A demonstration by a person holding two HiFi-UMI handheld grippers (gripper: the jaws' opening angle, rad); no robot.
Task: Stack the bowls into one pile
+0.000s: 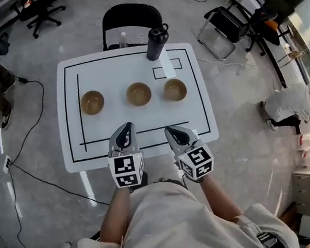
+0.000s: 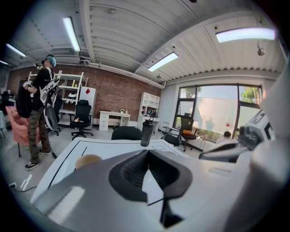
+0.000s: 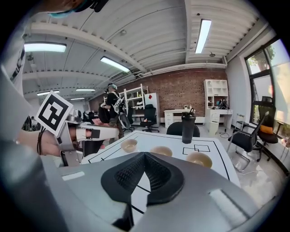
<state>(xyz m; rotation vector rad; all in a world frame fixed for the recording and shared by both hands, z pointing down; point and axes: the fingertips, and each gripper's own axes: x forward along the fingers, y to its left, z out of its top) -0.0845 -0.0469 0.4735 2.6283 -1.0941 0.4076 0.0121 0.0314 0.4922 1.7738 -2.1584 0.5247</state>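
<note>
Three tan bowls stand in a row across the white table (image 1: 129, 72): a left bowl (image 1: 92, 102), a middle bowl (image 1: 138, 94) and a right bowl (image 1: 175, 90), all apart from one another. My left gripper (image 1: 125, 128) and right gripper (image 1: 170, 131) hover side by side over the table's near edge, short of the bowls. Both are shut and hold nothing. The left gripper view shows its jaws (image 2: 148, 152) closed, with one bowl (image 2: 88, 160) peeking over them. In the right gripper view, past its closed jaws (image 3: 144, 155), lie the three bowls (image 3: 129, 145), (image 3: 161, 151), (image 3: 199, 159).
A black bottle (image 1: 157, 43) stands at the table's far edge beside a small drawn rectangle (image 1: 167, 68). A black chair (image 1: 130, 22) is behind the table. Other chairs and people are around the room, and cables lie on the floor to the left.
</note>
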